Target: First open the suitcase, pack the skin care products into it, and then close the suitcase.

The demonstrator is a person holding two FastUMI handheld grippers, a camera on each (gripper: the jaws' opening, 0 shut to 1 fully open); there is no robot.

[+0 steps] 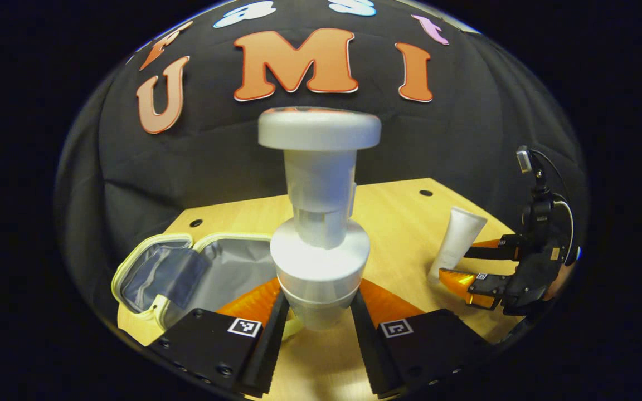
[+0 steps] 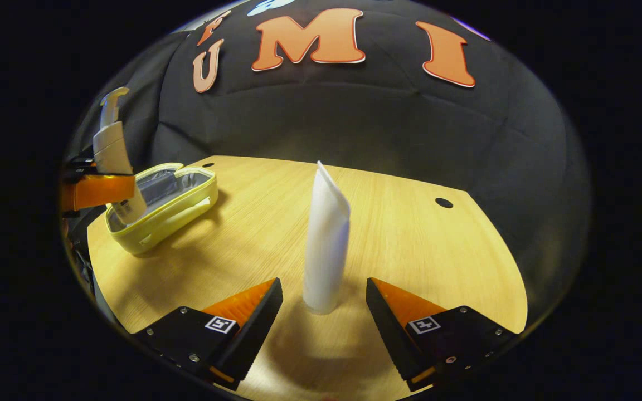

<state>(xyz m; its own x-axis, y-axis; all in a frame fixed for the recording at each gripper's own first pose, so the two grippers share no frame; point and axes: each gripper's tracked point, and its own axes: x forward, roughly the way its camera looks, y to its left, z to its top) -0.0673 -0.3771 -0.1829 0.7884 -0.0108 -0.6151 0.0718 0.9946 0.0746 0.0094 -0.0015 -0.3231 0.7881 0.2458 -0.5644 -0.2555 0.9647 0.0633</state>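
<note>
Gripping smooth, round-capped pump bottle (image 1: 319, 223).

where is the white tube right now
The white tube stands upright on the wooden table, between the right gripper's open fingers, well right of the yellow case.

A light wooden table (image 2: 410, 234) with visible grain running along its top fills the lower part of both views. Small round dark holes (image 2: 443, 203) are set into the tabletop near its far corners. Behind the table hangs a black cloth wall (image 2: 388, 128), creased and folded, reaching down to the table's far edge.
</note>
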